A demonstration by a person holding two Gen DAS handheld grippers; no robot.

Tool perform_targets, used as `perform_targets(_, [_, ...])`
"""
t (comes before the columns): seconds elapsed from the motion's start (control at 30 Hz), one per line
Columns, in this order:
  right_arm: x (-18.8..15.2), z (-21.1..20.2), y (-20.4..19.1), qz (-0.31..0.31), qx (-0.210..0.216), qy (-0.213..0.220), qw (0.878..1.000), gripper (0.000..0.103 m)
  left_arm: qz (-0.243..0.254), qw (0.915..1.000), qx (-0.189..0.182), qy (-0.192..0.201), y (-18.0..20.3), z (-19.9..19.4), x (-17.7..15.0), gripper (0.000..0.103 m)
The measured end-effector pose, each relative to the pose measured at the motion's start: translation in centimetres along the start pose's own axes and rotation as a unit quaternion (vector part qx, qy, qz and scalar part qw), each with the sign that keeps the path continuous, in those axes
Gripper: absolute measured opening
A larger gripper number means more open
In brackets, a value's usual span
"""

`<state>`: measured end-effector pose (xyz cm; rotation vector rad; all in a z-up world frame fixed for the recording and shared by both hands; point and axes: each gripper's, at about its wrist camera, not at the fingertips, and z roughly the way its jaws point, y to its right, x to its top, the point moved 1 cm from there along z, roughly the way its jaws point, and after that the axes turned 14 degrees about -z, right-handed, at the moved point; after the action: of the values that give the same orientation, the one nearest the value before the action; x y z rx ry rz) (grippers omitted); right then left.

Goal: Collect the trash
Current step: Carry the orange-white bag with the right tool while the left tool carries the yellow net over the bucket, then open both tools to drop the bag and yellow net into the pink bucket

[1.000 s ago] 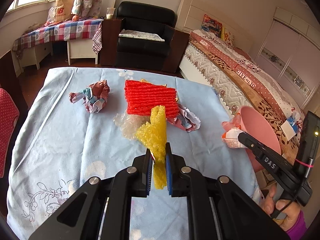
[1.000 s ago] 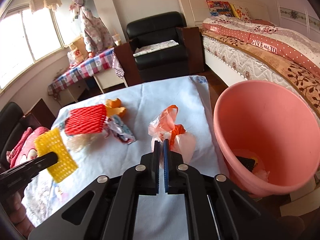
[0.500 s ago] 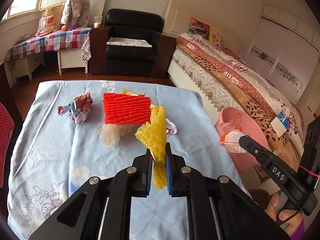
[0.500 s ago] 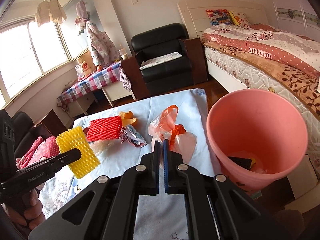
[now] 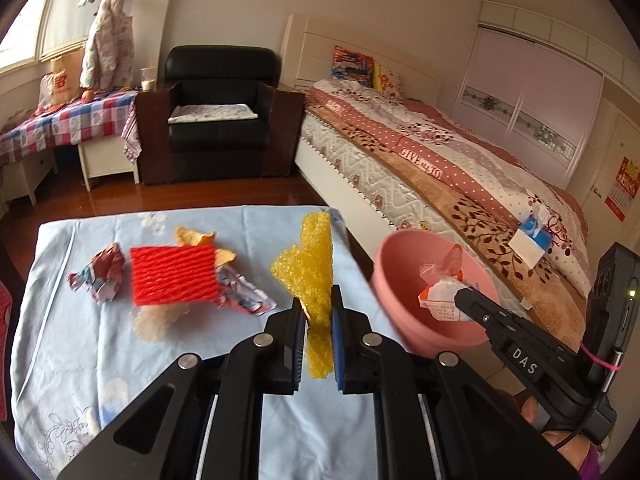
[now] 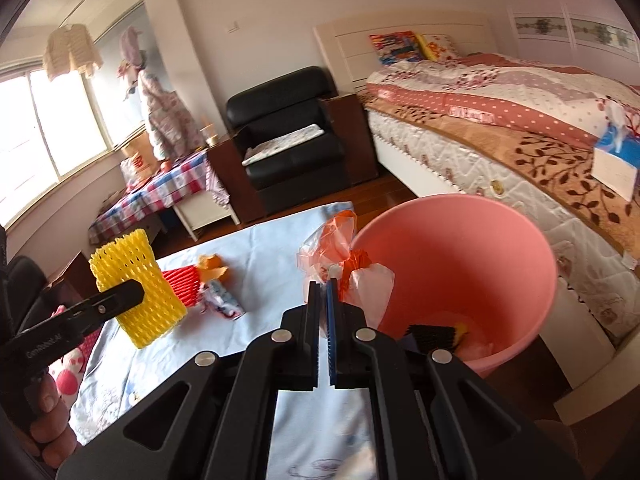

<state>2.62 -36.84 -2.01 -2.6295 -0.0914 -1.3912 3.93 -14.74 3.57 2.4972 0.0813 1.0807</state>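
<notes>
My left gripper [image 5: 318,336] is shut on a yellow foam net [image 5: 310,272] and holds it above the blue-clothed table [image 5: 72,340]; the net also shows in the right wrist view [image 6: 136,280]. My right gripper [image 6: 323,320] is shut on a knotted white and orange plastic bag [image 6: 356,276] and holds it at the rim of the pink bin [image 6: 500,240]. In the left wrist view the bag [image 5: 440,292] hangs over the bin's mouth [image 5: 400,280]. A red foam net [image 5: 172,276], crumpled wrappers [image 5: 100,276] and clear plastic [image 5: 154,320] lie on the table.
The bin stands off the table's right edge, with a dark item and other trash [image 6: 436,334] inside. A bed [image 5: 460,176] lies to the right. A black armchair [image 5: 220,120] and a checked side table [image 5: 68,120] stand beyond the table.
Both grippers have risen and moved right toward the bin. The bag has gone from over the table to the bin's rim. The yellow net has moved right, away from the red net.
</notes>
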Motion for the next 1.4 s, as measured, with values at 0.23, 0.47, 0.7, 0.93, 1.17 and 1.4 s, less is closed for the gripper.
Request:
perform_targets(0.23, [-0.4, -0.2, 3.2, 0.02, -0.034, 0.001, 0.999, 0.004, 0.033, 0.9991, -0.026, -0.002, 4.4, 1.8, 0.1, 0.011])
perform_targets(0.47, [-1.0, 0.2, 5.9, 0.048, -0.058, -0.002, 0.997, 0.004, 0.058, 0.9973, -0.043, -0.011, 8.2, 3.9, -0.3, 0.011])
perform_targets(0.7, [-1.4, 0.5, 8.3, 0.067, -0.07, -0.002, 0.995, 0.004, 0.074, 0.9954, -0.053, -0.032, 10.8, 6.5, -1.0, 0.011])
perform_targets(0.93, [-2.3, 1.2, 9.9, 0.083, -0.076, -0.012, 0.994, 0.004, 0.096, 0.9927, -0.049, -0.054, 12.7, 9.8, -2.3, 0.011])
perform_targets(1.17, [-2.8, 1.8, 10.8, 0.092, -0.075, -0.018, 0.993, 0.004, 0.106, 0.9909, -0.043, -0.071, 13.3, 12.5, -3.2, 0.012])
perform_targets(1.4, [-3.2, 2.3, 11.1, 0.095, -0.074, -0.023, 0.992, 0.004, 0.102, 0.9905, -0.039, -0.084, 13.0, 13.8, -4.0, 0.018])
